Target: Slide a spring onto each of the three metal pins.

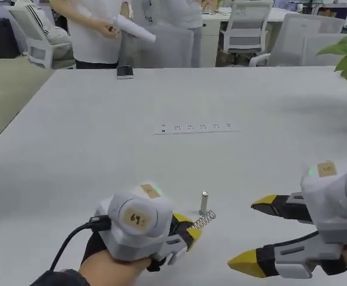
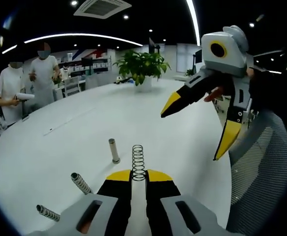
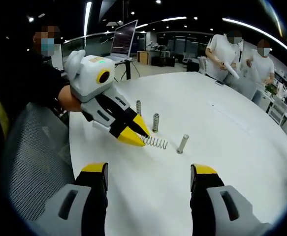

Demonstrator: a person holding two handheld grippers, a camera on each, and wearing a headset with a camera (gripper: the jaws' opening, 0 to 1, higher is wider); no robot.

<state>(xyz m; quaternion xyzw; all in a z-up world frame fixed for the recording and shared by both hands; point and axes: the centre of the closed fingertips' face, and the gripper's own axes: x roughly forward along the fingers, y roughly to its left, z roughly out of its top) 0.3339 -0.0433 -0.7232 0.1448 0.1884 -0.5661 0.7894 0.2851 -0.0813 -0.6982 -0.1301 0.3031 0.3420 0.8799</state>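
Left gripper (image 2: 139, 176) fingers clenched on one end of spring (image 2: 138, 158); spring projects toward 12 o'clock past the tips, pin (image 2: 113, 150) upright on tabletop (image 2: 148, 115) at its 11 o'clock. Right gripper (image 3: 148, 169) fingers released.

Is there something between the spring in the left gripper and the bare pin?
Nothing visible does. The spring, held in the left gripper, is close beside the bare pin, with only bare table between them. The right gripper is open, off to the side.
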